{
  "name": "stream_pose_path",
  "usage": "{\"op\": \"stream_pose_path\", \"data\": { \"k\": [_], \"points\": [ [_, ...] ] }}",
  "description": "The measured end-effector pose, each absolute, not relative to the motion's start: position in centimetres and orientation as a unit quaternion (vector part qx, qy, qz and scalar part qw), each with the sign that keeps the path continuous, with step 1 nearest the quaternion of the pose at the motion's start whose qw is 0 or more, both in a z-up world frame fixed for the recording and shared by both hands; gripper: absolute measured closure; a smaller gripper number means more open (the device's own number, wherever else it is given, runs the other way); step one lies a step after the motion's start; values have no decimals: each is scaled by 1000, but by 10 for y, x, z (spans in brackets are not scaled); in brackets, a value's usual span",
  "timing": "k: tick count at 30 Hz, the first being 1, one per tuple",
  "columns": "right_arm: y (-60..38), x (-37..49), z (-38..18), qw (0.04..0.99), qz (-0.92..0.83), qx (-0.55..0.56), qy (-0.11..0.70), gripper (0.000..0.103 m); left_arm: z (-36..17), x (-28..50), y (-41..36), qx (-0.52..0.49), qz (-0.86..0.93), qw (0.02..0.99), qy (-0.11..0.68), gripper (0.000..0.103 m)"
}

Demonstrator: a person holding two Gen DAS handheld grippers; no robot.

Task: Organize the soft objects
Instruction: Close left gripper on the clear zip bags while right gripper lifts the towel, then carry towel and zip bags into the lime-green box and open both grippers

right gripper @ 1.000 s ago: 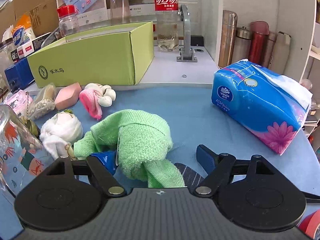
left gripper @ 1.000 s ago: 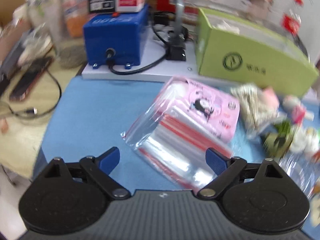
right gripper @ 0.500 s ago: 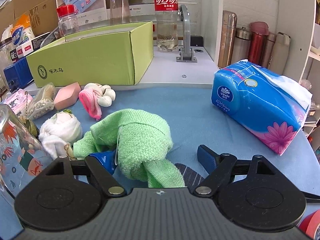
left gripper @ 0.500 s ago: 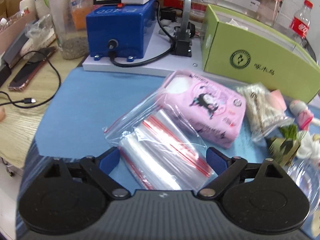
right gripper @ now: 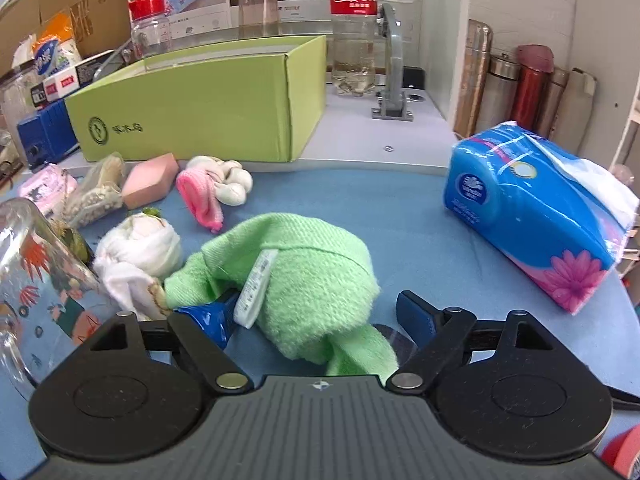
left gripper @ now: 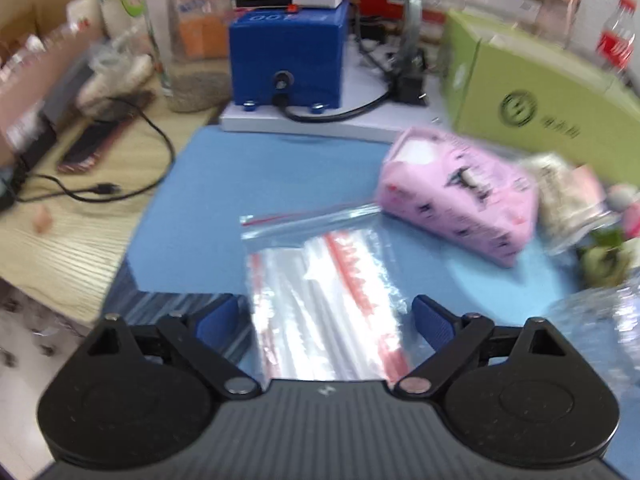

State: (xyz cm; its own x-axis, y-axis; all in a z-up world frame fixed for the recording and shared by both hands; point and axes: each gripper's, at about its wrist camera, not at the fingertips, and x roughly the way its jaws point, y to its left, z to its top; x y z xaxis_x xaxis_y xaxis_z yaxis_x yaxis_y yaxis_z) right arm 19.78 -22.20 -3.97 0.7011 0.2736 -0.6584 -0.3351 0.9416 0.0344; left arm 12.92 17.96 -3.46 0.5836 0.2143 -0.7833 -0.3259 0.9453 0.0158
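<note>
In the left wrist view my left gripper [left gripper: 326, 316] is open, its blue fingers on either side of a clear bag of zip bags [left gripper: 324, 280] lying on the blue mat. A pink tissue pack [left gripper: 460, 200] lies beyond it to the right. In the right wrist view my right gripper [right gripper: 316, 316] is open around a rolled green towel [right gripper: 296, 276] on the mat. A white cloth ball [right gripper: 140, 248], a pink sock bundle [right gripper: 200, 196], a pink sponge [right gripper: 150, 180] and a blue tissue pack [right gripper: 536, 216] lie around it.
An open green cardboard box [right gripper: 200, 100] stands behind the mat. A blue machine [left gripper: 288, 56] with a cable, jars and a phone [left gripper: 100, 140] stand at the left. A printed glass [right gripper: 36, 276] is near left. Bottles and flasks [right gripper: 520, 84] line the back right.
The left gripper swung left and pulled back, so the zip bag pack now lies straight between its fingers and the pink pack sits farther right. The right gripper barely moved.
</note>
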Motion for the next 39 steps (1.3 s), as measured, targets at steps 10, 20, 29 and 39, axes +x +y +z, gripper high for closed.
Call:
{"op": "stream_pose_path", "data": {
  "k": [10, 20, 29, 39],
  "points": [
    [-225, 200, -47, 929, 189, -63, 311, 29, -37, 120, 180, -70, 156, 899, 403, 8],
    [-221, 205, -46, 931, 176, -62, 315, 25, -37, 116, 183, -57, 117, 905, 405, 16],
    [-242, 189, -29, 939, 177, -12, 294, 82, -14, 100, 211, -111, 63, 910, 394, 80],
    [-202, 222, 79, 956, 234, -25, 177, 80, 96, 165, 185, -120, -43, 954, 272, 80]
  ]
}}
